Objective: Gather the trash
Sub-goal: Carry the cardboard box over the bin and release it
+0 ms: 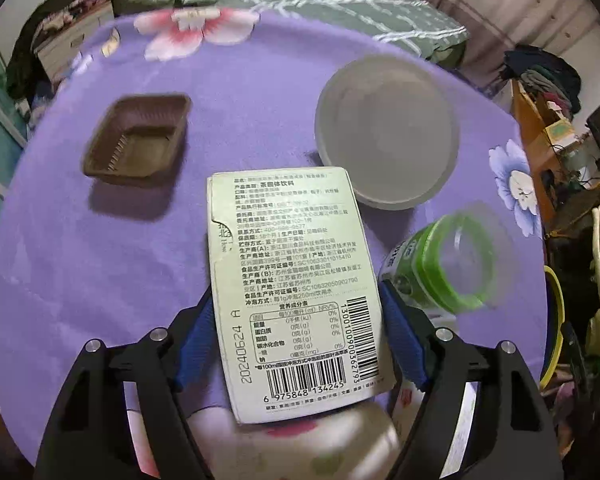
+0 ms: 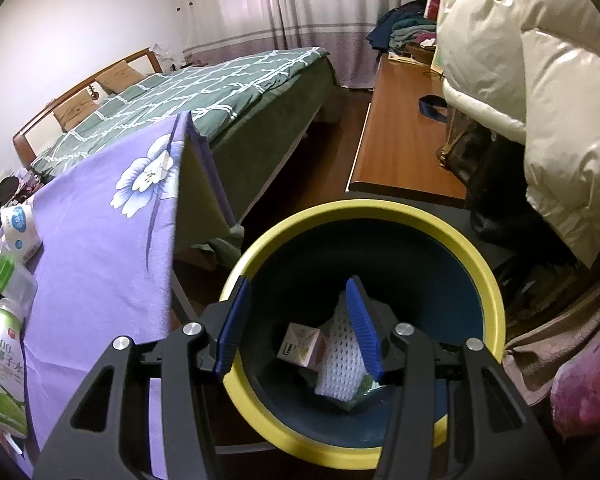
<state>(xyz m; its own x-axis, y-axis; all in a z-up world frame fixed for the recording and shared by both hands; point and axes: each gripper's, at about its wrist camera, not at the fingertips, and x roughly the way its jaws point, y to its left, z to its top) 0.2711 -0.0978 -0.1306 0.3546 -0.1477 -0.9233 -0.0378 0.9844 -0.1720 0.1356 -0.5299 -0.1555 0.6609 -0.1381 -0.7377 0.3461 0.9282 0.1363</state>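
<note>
On the purple-clothed desk point(image 1: 100, 248) lie one brown tray point(image 1: 138, 140), one frosted round tub point(image 1: 388, 132), one green-labelled clear jar point(image 1: 448, 264) and one pale box point(image 1: 296, 292). The jar is blurred, and a white item under the box is cut off. The left gripper point(image 1: 296, 340) has its blue fingers point(image 1: 198, 340) against the box's two sides, gripping it. The right gripper point(image 2: 298, 320) hangs half open and empty over one yellow-rimmed bin point(image 2: 496, 304), which holds one small carton point(image 2: 300, 346) and one white foam net point(image 2: 340, 360).
</note>
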